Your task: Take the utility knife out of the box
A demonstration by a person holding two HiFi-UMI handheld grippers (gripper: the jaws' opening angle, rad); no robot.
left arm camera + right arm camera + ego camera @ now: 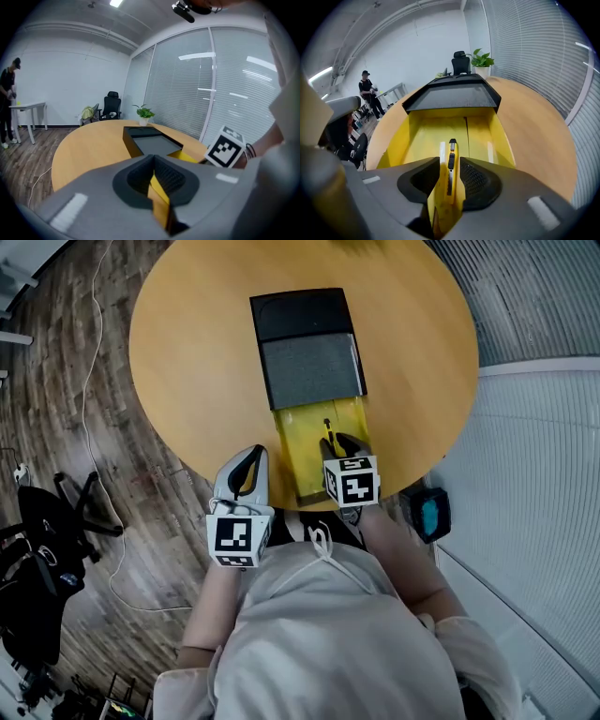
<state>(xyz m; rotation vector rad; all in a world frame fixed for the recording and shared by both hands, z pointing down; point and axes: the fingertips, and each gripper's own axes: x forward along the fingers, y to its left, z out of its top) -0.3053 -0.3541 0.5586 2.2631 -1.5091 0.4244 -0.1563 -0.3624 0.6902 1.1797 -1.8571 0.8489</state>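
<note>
A box lies on the round wooden table (187, 352); its black lid (305, 343) is slid back and the yellow tray (292, 442) is exposed at the near edge. The yellow utility knife (450, 161) with a black slider sits between my right gripper's (450, 180) pads, which press on both its sides; its tip points toward the lid. In the head view the right gripper (335, 443) is down in the tray, with the knife (327, 429) sticking out ahead of it. My left gripper (246, 468) is shut and empty beside the box's left side, at the table edge (153, 176).
A potted plant (144, 114) stands at the table's far end, with an office chair (111, 105) behind it. A person (8, 89) stands by a white table (26, 108) far off. On the floor are a black chair (47, 549), a cable and a blue-black device (429, 514).
</note>
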